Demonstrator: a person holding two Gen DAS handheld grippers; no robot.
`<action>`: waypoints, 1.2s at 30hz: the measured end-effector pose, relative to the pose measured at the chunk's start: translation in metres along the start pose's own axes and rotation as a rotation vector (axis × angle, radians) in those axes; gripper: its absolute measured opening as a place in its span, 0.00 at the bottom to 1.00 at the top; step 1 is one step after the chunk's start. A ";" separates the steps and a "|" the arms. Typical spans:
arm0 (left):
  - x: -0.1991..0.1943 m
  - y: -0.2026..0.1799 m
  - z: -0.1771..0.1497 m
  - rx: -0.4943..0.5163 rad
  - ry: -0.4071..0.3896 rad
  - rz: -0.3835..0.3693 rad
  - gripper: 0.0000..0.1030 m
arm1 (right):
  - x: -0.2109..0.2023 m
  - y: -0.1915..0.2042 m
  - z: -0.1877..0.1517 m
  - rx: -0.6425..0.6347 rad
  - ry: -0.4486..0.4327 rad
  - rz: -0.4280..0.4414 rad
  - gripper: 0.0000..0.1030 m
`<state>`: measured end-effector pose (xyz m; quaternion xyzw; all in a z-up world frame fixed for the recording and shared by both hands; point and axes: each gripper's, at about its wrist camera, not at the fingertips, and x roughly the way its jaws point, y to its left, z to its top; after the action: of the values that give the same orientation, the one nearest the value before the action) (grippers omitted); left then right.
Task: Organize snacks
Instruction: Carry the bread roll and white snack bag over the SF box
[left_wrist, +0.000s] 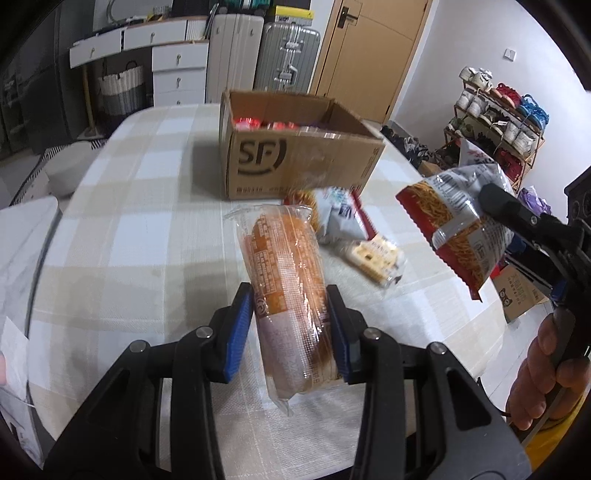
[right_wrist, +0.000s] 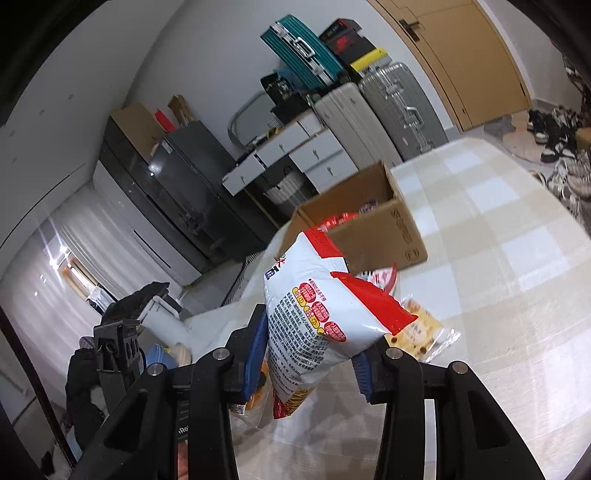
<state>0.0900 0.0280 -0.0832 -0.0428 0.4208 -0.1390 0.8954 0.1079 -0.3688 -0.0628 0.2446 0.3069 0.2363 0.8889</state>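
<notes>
My left gripper (left_wrist: 291, 328) is shut on an orange wrapped snack roll (left_wrist: 286, 280), which it holds above the checked table (left_wrist: 129, 221). At the right of the left wrist view, my right gripper (left_wrist: 491, 206) grips a red and white noodle snack bag (left_wrist: 458, 229) in the air. In the right wrist view that same noodle snack bag (right_wrist: 317, 317) sits between the blue pads of the right gripper (right_wrist: 310, 354). An open cardboard box (left_wrist: 295, 162) with red packets inside stands at the far side of the table; the cardboard box (right_wrist: 373, 229) also shows beyond the bag.
Two more snack packs, a grey one (left_wrist: 340, 214) and a small yellow cracker pack (left_wrist: 376, 258), lie on the table before the box. The cracker pack (right_wrist: 421, 332) shows behind the bag. Suitcases (left_wrist: 288, 55), drawers (left_wrist: 177, 62) and a shoe rack (left_wrist: 495, 118) stand around the table.
</notes>
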 end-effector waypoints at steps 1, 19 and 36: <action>-0.006 -0.003 0.004 0.011 -0.015 0.004 0.35 | -0.005 0.002 0.003 -0.006 -0.005 0.003 0.40; -0.076 -0.027 0.090 0.072 -0.191 -0.013 0.35 | -0.055 0.058 0.064 -0.219 -0.108 -0.017 0.40; -0.016 -0.018 0.187 0.077 -0.164 -0.007 0.35 | 0.024 0.049 0.133 -0.239 -0.081 -0.041 0.40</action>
<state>0.2193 0.0074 0.0527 -0.0213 0.3401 -0.1542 0.9274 0.1991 -0.3560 0.0471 0.1401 0.2456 0.2429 0.9280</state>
